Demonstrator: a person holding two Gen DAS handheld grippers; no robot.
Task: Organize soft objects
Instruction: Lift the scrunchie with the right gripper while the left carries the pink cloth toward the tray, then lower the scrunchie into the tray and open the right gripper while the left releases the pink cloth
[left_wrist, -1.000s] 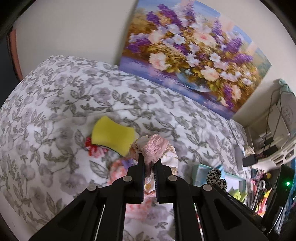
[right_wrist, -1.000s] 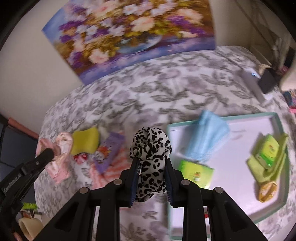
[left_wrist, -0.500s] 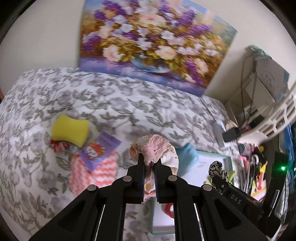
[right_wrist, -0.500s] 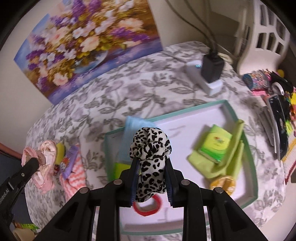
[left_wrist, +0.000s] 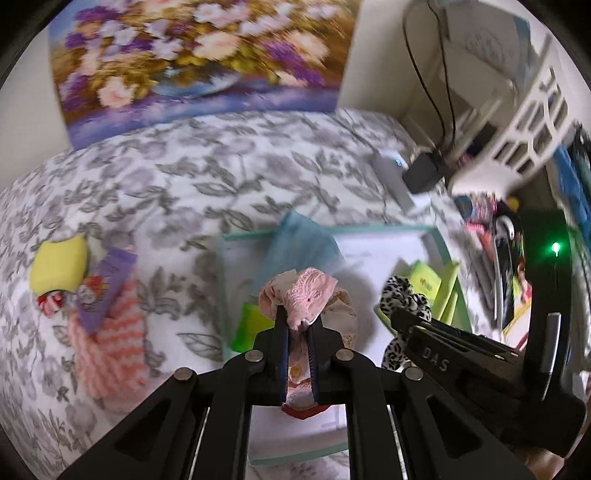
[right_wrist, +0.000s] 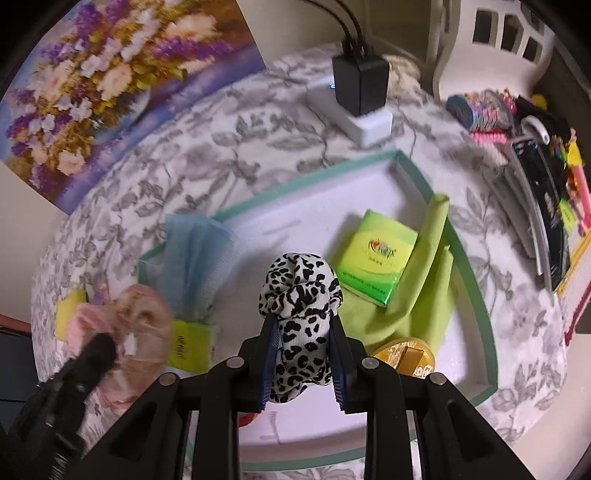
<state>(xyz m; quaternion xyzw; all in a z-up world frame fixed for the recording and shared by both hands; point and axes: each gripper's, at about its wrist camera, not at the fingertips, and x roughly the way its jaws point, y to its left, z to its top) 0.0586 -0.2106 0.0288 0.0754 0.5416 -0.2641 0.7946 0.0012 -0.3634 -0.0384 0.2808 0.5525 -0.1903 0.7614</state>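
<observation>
Both scrunchies ride over the tray, ready to drop. My left gripper (left_wrist: 295, 328) is pinched nearly shut on the pink scrunchie (left_wrist: 304, 297); my right gripper (right_wrist: 303, 332), jaws partway apart, clamps the leopard scrunchie (right_wrist: 299, 291). Held pointing down, prob. so each lands inside the rim. Green-edged tray (right_wrist: 476, 280) w/ white floor holds a blue mask (right_wrist: 195, 251), tissue pack (right_wrist: 376, 258), green cloth (right_wrist: 424, 284), gold disc (right_wrist: 406, 356).

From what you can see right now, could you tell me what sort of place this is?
Probably a room at home: a floral cloth covers the surface, a flower painting leans on the wall, and a charger sits plugged into a power strip.
</observation>
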